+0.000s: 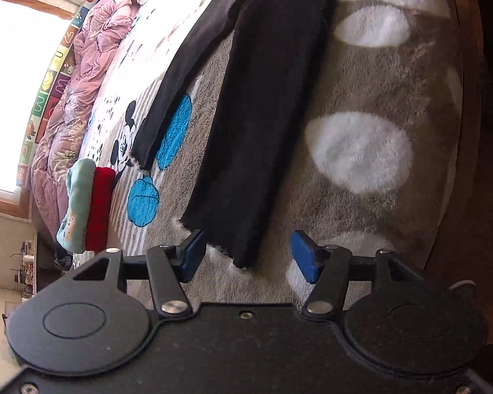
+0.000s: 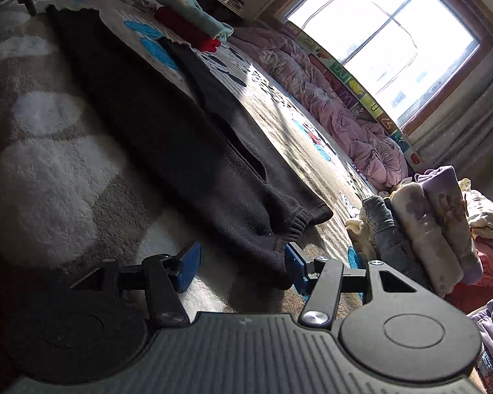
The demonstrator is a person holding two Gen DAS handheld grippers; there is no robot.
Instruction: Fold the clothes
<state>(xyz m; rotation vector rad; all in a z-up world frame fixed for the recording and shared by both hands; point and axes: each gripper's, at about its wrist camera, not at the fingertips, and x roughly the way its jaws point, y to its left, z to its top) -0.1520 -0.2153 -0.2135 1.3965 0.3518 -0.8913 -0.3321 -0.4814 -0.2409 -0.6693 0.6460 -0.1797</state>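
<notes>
Black trousers lie stretched flat on the bed, over the grey plush blanket with its white ovals, both legs running side by side along the blanket's length. One leg's frayed hem ends at the near edge of the blanket, right in front of the left gripper; its blue pads stand apart with the hem between them, neither pad pressing the cloth. At the other end, the elastic waistband reaches the right gripper, whose jaws are also parted around the bunched fabric; the right-hand pad looks just beside the cloth, though in the shadow I cannot tell whether it touches. Near the far edge of the bed sit a folded red garment and a pale green one stacked together. A pink quilt is heaped along the window side. Folded clothes stand in a pile near the waistband end.
</notes>
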